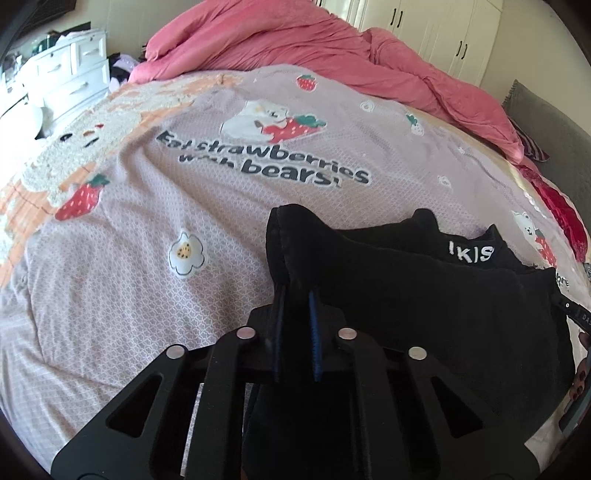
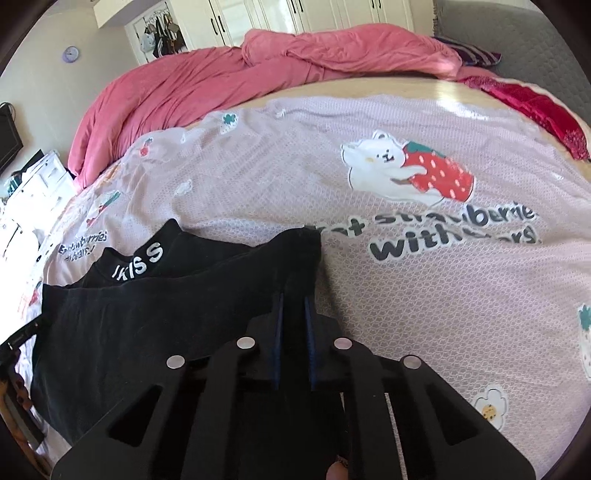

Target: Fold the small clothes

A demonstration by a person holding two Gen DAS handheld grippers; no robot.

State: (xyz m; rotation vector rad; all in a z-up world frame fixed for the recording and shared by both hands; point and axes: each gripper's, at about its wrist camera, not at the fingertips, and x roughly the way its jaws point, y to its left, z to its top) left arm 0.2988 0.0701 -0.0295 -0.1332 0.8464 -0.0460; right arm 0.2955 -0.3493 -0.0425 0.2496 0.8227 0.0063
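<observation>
A small black garment [image 1: 424, 295] with white letters on its waistband lies on the lilac printed bedspread [image 1: 184, 295]. My left gripper [image 1: 297, 291] is shut on the garment's left corner, with black cloth bunched between its blue pads. In the right wrist view the same black garment [image 2: 129, 314] spreads to the left, and my right gripper [image 2: 293, 295] is shut on its right corner, cloth pinched between the fingers. Both corners stand slightly raised off the bed. The other gripper shows as a dark edge at the side of each view.
A rumpled pink duvet [image 1: 314, 48] lies along the far side of the bed. A red cloth [image 2: 535, 110] sits near the grey headboard [image 2: 517, 40]. White drawers [image 1: 62, 77] stand beyond the bed's left edge, white wardrobes [image 2: 295, 14] behind.
</observation>
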